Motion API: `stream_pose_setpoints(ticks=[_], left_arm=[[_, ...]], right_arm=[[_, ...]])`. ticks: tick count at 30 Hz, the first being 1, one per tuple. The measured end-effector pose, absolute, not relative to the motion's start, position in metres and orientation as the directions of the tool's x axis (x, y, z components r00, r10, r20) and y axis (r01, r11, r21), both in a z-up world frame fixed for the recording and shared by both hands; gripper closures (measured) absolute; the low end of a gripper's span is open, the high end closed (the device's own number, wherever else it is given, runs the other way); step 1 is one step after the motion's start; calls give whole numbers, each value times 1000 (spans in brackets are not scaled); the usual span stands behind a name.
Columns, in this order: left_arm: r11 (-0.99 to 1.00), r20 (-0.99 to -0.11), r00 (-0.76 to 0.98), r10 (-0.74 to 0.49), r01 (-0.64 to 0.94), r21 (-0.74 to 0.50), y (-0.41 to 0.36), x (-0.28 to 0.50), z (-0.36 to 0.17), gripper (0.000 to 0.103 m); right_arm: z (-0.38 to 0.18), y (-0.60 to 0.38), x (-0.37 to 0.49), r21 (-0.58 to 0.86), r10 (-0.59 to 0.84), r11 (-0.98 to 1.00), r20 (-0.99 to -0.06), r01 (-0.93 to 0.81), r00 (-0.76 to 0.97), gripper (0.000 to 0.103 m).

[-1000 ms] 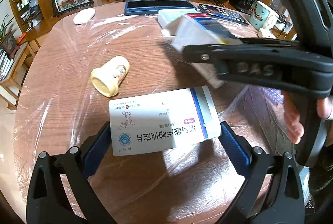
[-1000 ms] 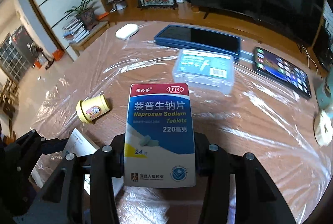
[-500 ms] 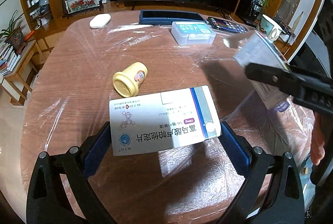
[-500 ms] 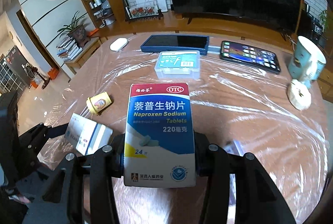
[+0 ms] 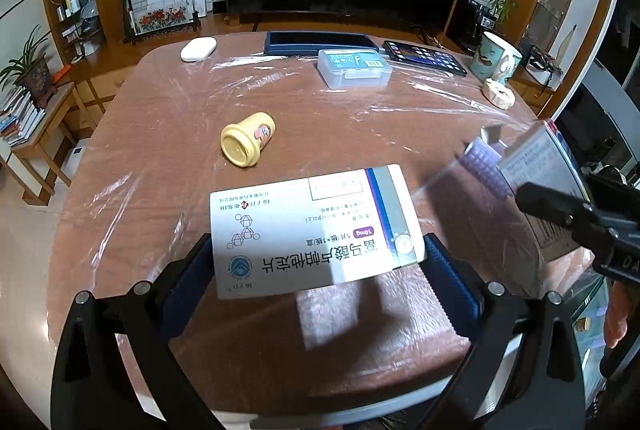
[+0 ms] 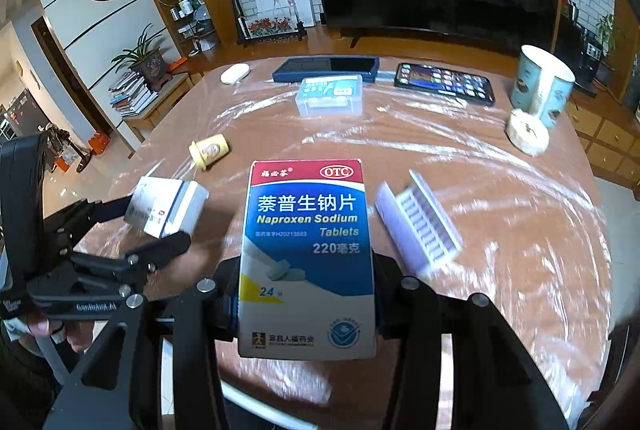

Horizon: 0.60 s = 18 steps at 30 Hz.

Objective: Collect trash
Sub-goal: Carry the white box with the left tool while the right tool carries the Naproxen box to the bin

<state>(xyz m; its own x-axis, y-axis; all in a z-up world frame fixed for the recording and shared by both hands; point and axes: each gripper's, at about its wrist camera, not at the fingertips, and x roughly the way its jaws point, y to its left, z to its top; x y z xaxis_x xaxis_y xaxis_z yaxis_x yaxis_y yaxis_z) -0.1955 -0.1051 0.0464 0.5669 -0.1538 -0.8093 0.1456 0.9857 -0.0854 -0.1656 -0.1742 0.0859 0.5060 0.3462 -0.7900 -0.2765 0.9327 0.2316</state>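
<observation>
My left gripper is shut on a flat white medicine box with a purple stripe, held above the near table edge; it also shows in the right wrist view. My right gripper is shut on a blue, red and white Naproxen Sodium tablet box, held upright; its side shows in the left wrist view. A yellow toy cup lies on its side mid-table. A purple and white ribbed pack lies on the table just right of the blue box.
The wooden table is covered in plastic film. At the back are a white mouse, a dark tablet, a clear plastic case, a phone, a mug and a cream lump.
Both grippers have pulled back toward the near table edge with their boxes still held. The right gripper has moved out of the middle of the left view to its right side.
</observation>
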Motion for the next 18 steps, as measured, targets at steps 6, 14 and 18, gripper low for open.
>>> stream_pose_setpoints(ticks=[6, 14, 18], left_arm=[[984, -806, 571, -154, 159, -75, -108, -214, 50, 4], [984, -812, 565, -149, 165, -66, -106, -239, 48, 4], [985, -816, 560, -144, 160, -64, -103, -250, 46, 4]], right_arm=[[86, -186, -196, 232, 339, 936, -796, -265, 501, 57], [83, -194, -228, 231, 335, 937, -808, -262, 485, 57], [80, -195, -243, 230, 334, 937, -814, -264, 476, 57]])
